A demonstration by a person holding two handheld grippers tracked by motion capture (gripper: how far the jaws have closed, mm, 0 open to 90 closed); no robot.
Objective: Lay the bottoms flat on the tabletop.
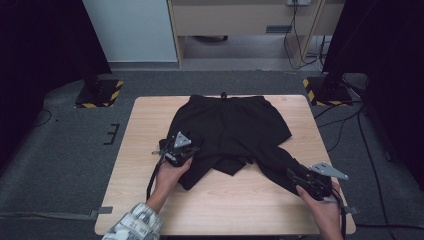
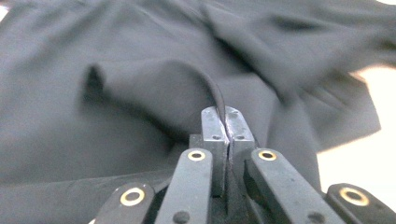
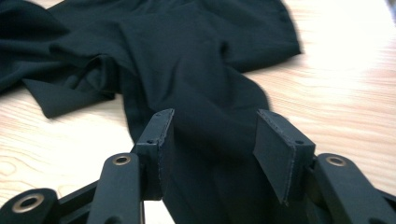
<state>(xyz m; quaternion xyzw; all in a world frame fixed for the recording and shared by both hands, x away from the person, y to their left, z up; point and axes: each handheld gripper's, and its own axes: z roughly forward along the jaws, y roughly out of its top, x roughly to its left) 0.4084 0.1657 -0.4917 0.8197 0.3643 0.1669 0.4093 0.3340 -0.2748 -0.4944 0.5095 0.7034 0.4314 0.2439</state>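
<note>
A pair of black shorts [image 1: 232, 125] lies crumpled on the wooden table [image 1: 150, 120], waistband at the far edge. My left gripper [image 1: 181, 150] rests on the shorts' left part; in the left gripper view its jaws are pressed together on a raised fold of the black fabric [image 2: 154, 84], and the gripper [image 2: 225, 122] is shut. My right gripper [image 1: 300, 176] sits at the end of the leg that trails toward the near right. In the right gripper view that gripper [image 3: 215, 140] stands open, the black leg [image 3: 210, 98] lying between and under its jaws.
Bare wood runs along the near edge [image 1: 225, 210] and the table's left side. Two stand bases with yellow-black tape [image 1: 99, 92] [image 1: 326, 90] sit on the grey floor beyond the far corners. Cables [image 1: 350, 120] trail on the floor at the right.
</note>
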